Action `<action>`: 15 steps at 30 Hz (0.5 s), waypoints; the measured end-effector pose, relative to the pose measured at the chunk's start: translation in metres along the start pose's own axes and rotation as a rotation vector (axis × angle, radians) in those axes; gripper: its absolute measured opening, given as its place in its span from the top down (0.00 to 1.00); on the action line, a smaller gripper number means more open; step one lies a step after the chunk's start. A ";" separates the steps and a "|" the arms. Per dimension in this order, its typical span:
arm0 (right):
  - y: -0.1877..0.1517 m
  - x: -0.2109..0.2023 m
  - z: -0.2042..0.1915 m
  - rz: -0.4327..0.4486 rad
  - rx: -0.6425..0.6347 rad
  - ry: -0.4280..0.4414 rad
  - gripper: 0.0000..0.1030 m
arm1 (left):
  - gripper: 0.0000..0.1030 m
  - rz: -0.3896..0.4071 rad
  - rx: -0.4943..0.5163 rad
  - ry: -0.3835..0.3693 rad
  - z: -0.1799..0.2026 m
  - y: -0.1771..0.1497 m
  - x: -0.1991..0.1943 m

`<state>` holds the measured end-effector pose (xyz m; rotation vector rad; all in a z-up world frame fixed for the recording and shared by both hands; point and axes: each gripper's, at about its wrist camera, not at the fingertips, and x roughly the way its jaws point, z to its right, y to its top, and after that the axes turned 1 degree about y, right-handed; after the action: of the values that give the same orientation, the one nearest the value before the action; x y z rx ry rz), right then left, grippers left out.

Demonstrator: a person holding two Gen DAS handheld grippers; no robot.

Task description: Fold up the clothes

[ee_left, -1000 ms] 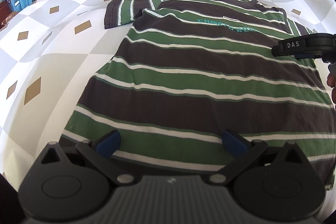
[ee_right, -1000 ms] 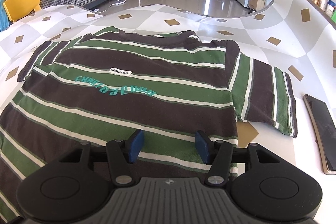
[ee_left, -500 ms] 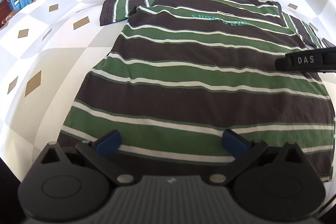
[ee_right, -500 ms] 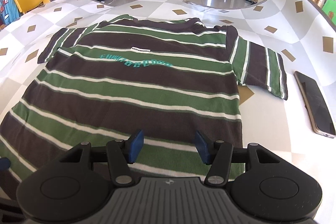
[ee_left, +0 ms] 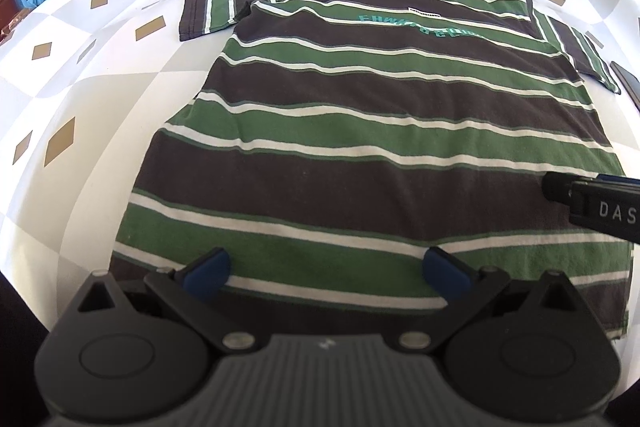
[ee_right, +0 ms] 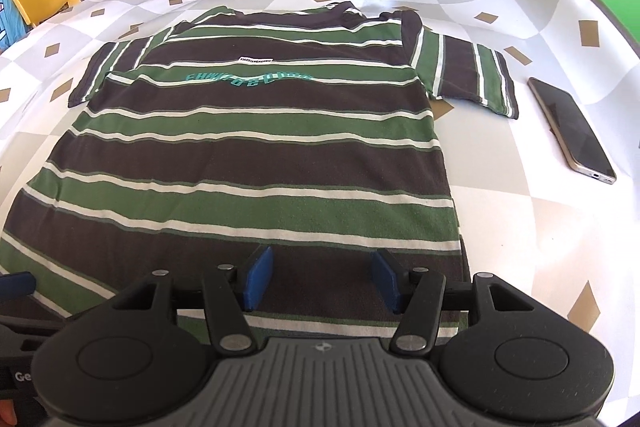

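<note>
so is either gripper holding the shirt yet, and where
No, nothing is held. The left gripper and right gripper are both open over the striped shirt's bottom hem.

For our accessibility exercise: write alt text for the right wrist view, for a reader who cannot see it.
A green, brown and white striped T-shirt lies flat on a checked tablecloth, with the right gripper open over its near hem. A phone lies beside the shirt's sleeve.

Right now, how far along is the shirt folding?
Barely begun. Done: the striped T-shirt lies spread flat on the checked cloth, sleeves out. In hand: the left gripper and right gripper hover at its near hem, jaws open, nothing gripped. Left: every fold.
</note>
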<state>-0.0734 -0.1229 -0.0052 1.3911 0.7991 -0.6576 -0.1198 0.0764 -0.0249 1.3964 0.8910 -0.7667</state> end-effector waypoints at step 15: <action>-0.012 -0.003 0.008 -0.056 0.121 -0.025 0.38 | 0.00 -0.040 0.058 0.020 0.012 0.001 0.004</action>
<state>-0.0840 -0.1321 -0.0102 1.4707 0.7917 -0.7760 -0.1161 0.0649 -0.0287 1.4430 0.9210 -0.8158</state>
